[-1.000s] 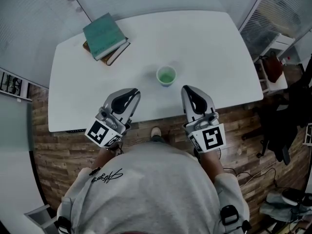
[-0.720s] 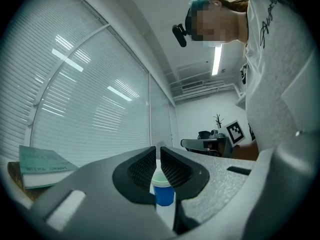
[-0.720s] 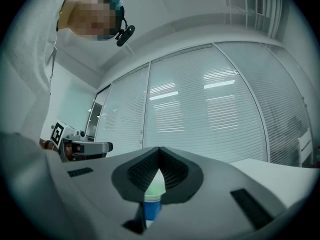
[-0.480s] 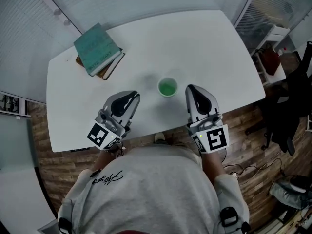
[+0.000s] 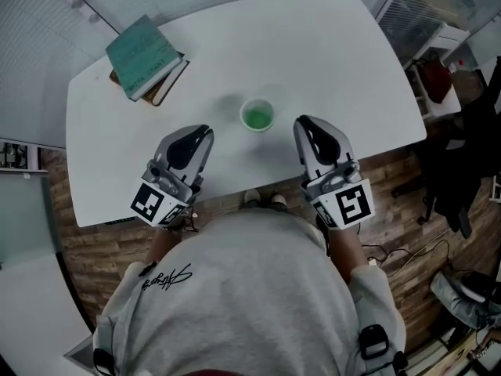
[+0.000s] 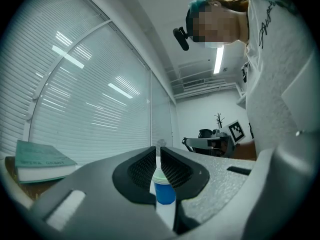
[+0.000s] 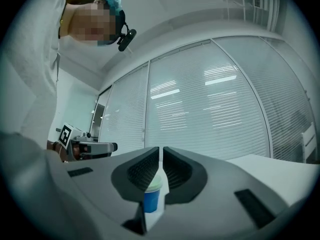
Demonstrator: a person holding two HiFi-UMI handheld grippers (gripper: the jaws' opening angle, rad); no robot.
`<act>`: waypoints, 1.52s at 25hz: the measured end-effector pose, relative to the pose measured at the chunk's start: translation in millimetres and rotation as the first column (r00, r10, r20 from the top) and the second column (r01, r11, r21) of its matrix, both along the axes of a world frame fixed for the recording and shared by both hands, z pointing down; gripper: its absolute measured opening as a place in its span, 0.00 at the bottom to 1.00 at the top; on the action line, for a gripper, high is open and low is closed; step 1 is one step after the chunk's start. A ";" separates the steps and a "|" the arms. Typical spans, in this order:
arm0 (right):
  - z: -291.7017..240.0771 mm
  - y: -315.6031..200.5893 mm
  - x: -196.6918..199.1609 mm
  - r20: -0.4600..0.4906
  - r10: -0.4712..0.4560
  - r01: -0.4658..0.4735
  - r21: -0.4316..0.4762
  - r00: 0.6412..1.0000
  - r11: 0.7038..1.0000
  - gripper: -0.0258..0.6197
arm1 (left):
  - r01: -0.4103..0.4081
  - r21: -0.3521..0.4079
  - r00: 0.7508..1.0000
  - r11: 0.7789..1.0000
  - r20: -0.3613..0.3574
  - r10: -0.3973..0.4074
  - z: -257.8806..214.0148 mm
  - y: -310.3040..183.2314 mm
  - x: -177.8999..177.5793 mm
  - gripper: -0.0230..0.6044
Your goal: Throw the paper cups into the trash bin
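A paper cup (image 5: 257,117) with a green inside stands upright on the white table (image 5: 337,61), a little in from its near edge. My left gripper (image 5: 202,131) hovers to the cup's lower left and my right gripper (image 5: 301,124) to its right, both apart from it. In the left gripper view the jaws (image 6: 158,151) stand together and empty, with the cup (image 6: 164,191), blue-walled, showing through the slit beyond them. The right gripper view shows the same: its jaws (image 7: 161,151) are shut on nothing, the cup (image 7: 151,196) farther off. No trash bin is in view.
A stack of books, teal one on top (image 5: 143,57), lies at the table's far left corner and shows again as books (image 6: 42,159) in the left gripper view. Window blinds run behind the table. Dark bags and furniture (image 5: 462,155) stand on the wooden floor to the right.
Both grippers have crept slightly forward over the table's near edge, level with the cup. The cup has not moved on the table. The head view has shifted a little.
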State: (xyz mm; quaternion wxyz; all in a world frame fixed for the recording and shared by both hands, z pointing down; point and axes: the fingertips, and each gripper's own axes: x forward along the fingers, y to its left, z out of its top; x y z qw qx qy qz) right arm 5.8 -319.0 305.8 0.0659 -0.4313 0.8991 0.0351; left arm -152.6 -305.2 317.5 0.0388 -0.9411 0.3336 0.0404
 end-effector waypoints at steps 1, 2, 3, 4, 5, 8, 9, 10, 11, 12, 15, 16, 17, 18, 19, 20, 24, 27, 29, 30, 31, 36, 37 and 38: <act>1.9 0.4 -1.0 -0.005 -0.009 0.009 -0.004 1.000 1.000 0.05 | 0.005 -0.002 1.000 1.000 -0.002 -0.005 0.7 0.1 -0.5 0.09; 4.0 0.2 -2.1 -0.007 -0.019 0.019 -0.009 1.000 1.000 0.05 | 0.010 -0.002 1.000 1.000 -0.003 -0.010 0.8 -0.3 -1.0 0.09; 6.3 0.3 -3.1 -0.008 -0.029 0.028 -0.015 1.000 0.999 0.05 | 0.014 -0.002 1.000 1.000 -0.003 -0.014 0.5 -0.7 -1.0 0.09; 8.9 1.2 -4.0 -0.011 -0.040 0.040 -0.022 0.999 0.999 0.06 | 0.018 -0.002 1.000 1.000 -0.003 -0.018 0.5 -0.3 -0.5 0.09; 11.7 3.0 -5.1 -0.015 -0.052 0.052 -0.029 0.999 0.998 0.07 | 0.021 -0.003 1.000 1.000 -0.003 -0.021 1.3 0.9 0.3 0.09; 19.9 6.3 -9.9 -0.030 -0.089 0.088 -0.052 0.996 0.995 0.13 | 0.028 -0.015 1.000 0.999 0.001 -0.028 5.2 3.1 0.5 0.09; 22.2 6.5 -11.9 -0.036 -0.102 0.100 -0.058 0.994 0.993 0.14 | 0.031 -0.018 1.000 0.999 0.001 -0.031 6.3 3.1 0.2 0.09; 24.4 6.5 -13.9 -0.043 -0.114 0.111 -0.065 0.993 0.992 0.16 | 0.034 -0.021 0.999 0.999 0.000 -0.034 7.0 3.2 0.0 0.09; 26.6 6.6 -15.9 -0.050 -0.124 0.120 -0.072 0.991 0.990 0.19 | 0.036 -0.023 0.999 0.999 0.000 -0.036 7.4 3.4 -0.2 0.09; 29.2 6.9 -18.0 -0.057 -0.134 0.129 -0.083 0.989 0.988 0.21 | 0.037 -0.023 0.999 0.999 0.000 -0.037 7.4 3.6 -0.5 0.09; 41.7 9.8 -27.2 -0.085 -0.174 0.160 -0.148 0.981 0.976 0.29 | 0.041 -0.020 0.999 0.999 -0.004 -0.041 6.4 4.4 -2.6 0.09; 44.9 10.4 -30.6 -0.095 -0.188 0.172 -0.160 0.978 0.972 0.32 | 0.042 -0.020 0.999 0.999 -0.004 -0.043 6.3 4.4 -3.7 0.09; 47.2 10.8 -33.9 -0.102 -0.200 0.182 -0.166 0.974 0.969 0.34 | 0.044 -0.020 0.999 0.999 -0.005 -0.045 6.4 4.4 -4.7 0.09; 48.9 11.2 -36.5 -0.107 -0.210 0.190 -0.168 0.972 0.967 0.36 | 0.046 -0.020 0.999 0.999 -0.006 -0.047 6.6 4.5 -5.5 0.09; 50.5 11.5 -38.4 -0.109 -0.216 0.196 -0.170 0.970 0.966 0.38 | 0.049 -0.020 0.999 0.999 -0.008 -0.049 6.9 4.8 -5.9 0.09; 52.1 11.6 -39.7 -0.111 -0.219 0.199 -0.172 0.969 0.965 0.39 | 0.051 -0.021 0.999 0.998 -0.009 -0.051 7.1 5.2 -6.2 0.09; 59.2 9.8 -40.6 -0.128 -0.208 0.181 -0.198 0.970 0.963 0.43 | 0.062 -0.022 0.998 0.998 -0.010 -0.062 7.4 7.2 -8.8 0.09; 65.6 6.4 -39.3 -0.154 -0.192 0.156 -0.223 0.969 0.962 0.45 | 0.071 -0.021 0.997 0.997 -0.011 -0.071 6.9 8.2 -11.3 0.09; 69.1 4.2 -38.1 -0.169 -0.185 0.143 -0.238 0.968 0.961 0.46 | 0.074 -0.020 0.997 0.997 -0.015 -0.074 5.7 8.9 -11.9 0.09; 70.2 2.7 -37.9 -0.175 -0.184 0.139 -0.242 0.967 0.960 0.47 | 0.075 -0.018 0.997 0.997 -0.016 -0.075 5.0 8.6 -12.2 0.09; 70.8 1.0 -38.2 -0.180 -0.183 0.137 -0.244 0.966 0.960 0.47 | 0.077 -0.016 0.997 0.997 -0.017 -0.077 4.4 8.1 -12.4 0.09; 77.9 -3.4 -40.4 -0.192 -0.187 0.136 -0.255 0.963 0.957 0.48 | 0.087 -0.013 0.996 0.996 -0.017 -0.087 4.7 9.9 -12.3 0.09; 79.7 -5.1 -41.1 -0.193 -0.188 0.136 -0.253 0.963 0.958 0.48 | 0.089 -0.014 0.996 0.996 -0.016 -0.089 4.8 10.3 -12.8 0.09; 81.6 -6.7 -42.0 -0.196 -0.188 0.136 -0.253 0.962 0.958 0.48 | 0.091 -0.014 0.996 0.996 -0.016 -0.091 4.5 10.5 -13.6 0.09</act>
